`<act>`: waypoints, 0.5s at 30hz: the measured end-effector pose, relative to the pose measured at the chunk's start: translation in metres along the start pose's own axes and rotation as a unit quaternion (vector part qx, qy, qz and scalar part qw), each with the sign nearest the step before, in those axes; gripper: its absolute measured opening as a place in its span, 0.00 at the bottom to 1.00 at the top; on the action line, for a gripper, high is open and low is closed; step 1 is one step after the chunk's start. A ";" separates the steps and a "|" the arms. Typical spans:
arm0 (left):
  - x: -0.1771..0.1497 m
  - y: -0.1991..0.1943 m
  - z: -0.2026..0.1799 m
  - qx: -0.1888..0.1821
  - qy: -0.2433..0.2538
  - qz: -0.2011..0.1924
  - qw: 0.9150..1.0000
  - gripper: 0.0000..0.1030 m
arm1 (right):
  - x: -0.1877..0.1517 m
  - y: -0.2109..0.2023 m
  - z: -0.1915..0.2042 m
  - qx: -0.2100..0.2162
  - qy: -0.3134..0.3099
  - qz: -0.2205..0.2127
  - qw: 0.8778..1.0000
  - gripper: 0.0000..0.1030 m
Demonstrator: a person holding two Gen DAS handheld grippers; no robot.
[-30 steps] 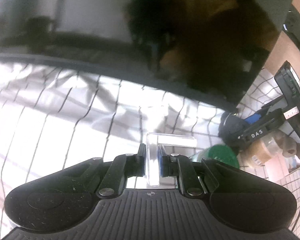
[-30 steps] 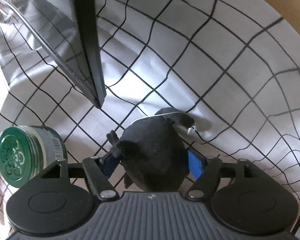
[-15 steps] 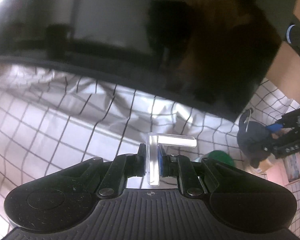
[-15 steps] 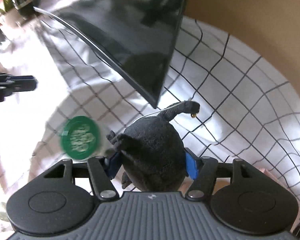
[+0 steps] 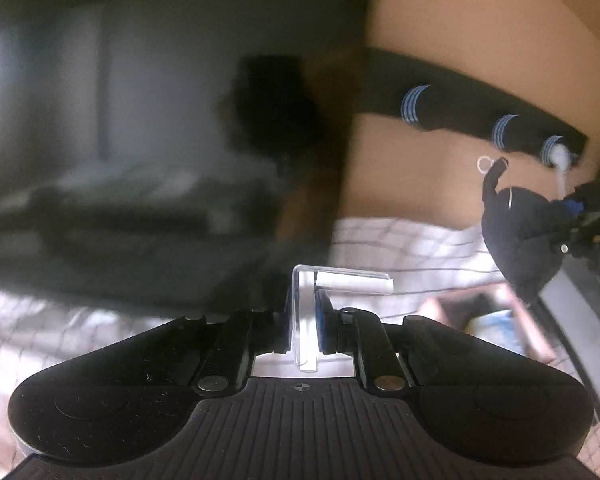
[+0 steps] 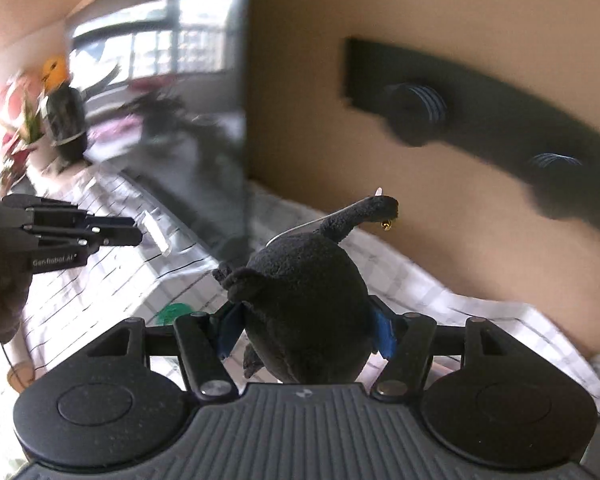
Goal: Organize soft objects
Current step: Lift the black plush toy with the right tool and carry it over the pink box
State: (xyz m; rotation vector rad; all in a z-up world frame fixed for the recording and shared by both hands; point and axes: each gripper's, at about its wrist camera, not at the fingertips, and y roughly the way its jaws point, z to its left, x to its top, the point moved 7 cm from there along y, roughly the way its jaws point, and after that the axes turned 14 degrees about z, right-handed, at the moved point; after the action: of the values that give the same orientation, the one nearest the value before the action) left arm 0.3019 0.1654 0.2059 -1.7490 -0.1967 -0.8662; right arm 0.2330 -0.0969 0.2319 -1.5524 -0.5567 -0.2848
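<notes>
Black plush (image 6: 308,304), round-bodied with a thin tail carrying a small gold bell (image 6: 387,225), pinched between the blue pads of the right gripper (image 6: 306,330) and held up in the air above the checked cloth (image 6: 440,292), near the tan wall (image 6: 440,40) with its black hook rack (image 6: 480,120). Clamped in the left gripper (image 5: 306,322), jaws pressed together on it, a clear L-shaped bracket (image 5: 306,312); off to the left of the plush, a dark glossy screen (image 6: 180,100), a green lid (image 6: 172,312) down on the cloth, blurred plants (image 6: 60,120) at the far left
</notes>
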 end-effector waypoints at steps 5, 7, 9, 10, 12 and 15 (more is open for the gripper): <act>0.018 0.021 -0.071 -0.040 0.050 0.004 0.998 0.14 | -0.036 -0.023 -0.051 -0.033 0.044 -0.013 0.998 0.62; 0.019 0.037 -0.100 -0.061 0.063 0.014 0.996 0.14 | -0.047 -0.024 -0.067 -0.038 0.064 -0.011 0.997 0.62; 0.016 0.058 -0.131 -0.087 0.069 0.032 0.993 0.14 | -0.057 -0.021 -0.089 -0.043 0.086 -0.002 0.995 0.62; 0.012 0.067 -0.144 -0.099 0.072 0.039 0.992 0.14 | -0.063 -0.016 -0.097 -0.049 0.095 0.002 0.994 0.62; 0.001 0.088 -0.176 -0.126 0.081 0.054 0.987 0.14 | -0.073 -0.007 -0.115 -0.058 0.116 0.009 0.992 0.62; -0.021 0.124 -0.210 -0.154 0.076 0.083 0.982 0.14 | -0.093 0.016 -0.133 -0.058 0.152 0.028 0.986 0.62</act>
State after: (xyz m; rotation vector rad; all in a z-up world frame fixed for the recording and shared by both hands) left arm 0.2580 -0.0595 0.1214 -1.9410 0.1924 -0.9385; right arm 0.1837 -0.2436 0.1804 -1.5955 -0.2606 -0.5093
